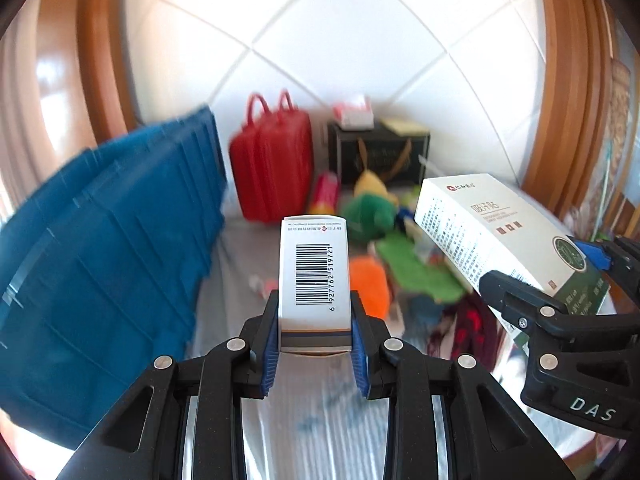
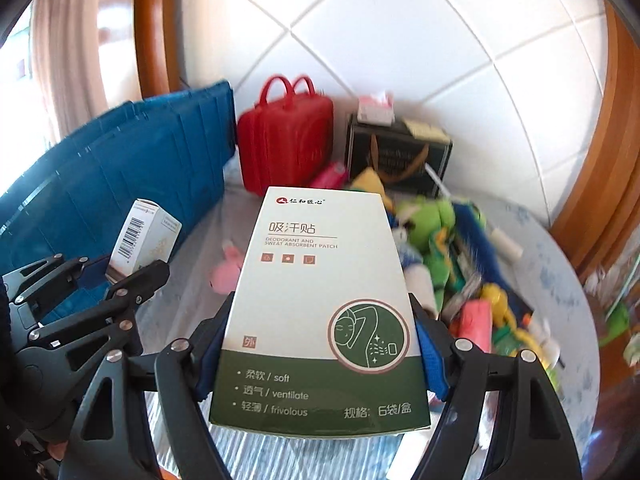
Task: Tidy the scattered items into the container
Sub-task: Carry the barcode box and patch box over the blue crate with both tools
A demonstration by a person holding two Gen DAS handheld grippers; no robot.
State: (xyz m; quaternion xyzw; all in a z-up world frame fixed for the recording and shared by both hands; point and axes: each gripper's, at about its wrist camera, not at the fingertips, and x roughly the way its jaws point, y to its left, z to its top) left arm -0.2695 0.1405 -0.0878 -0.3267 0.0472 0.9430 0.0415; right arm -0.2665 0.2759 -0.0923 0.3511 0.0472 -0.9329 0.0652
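1. My left gripper (image 1: 315, 320) is clamped on a small barcode box (image 1: 313, 276), its blue pads (image 1: 271, 350) pressing the box's two sides, held above the table (image 1: 224, 304).
2. My right gripper (image 2: 316, 354) grips a larger green-and-white box (image 2: 320, 308) by its side edges, also raised off the table.
3. Relative to the small box, my right gripper sits to the right, close by but apart, angled inward toward it.
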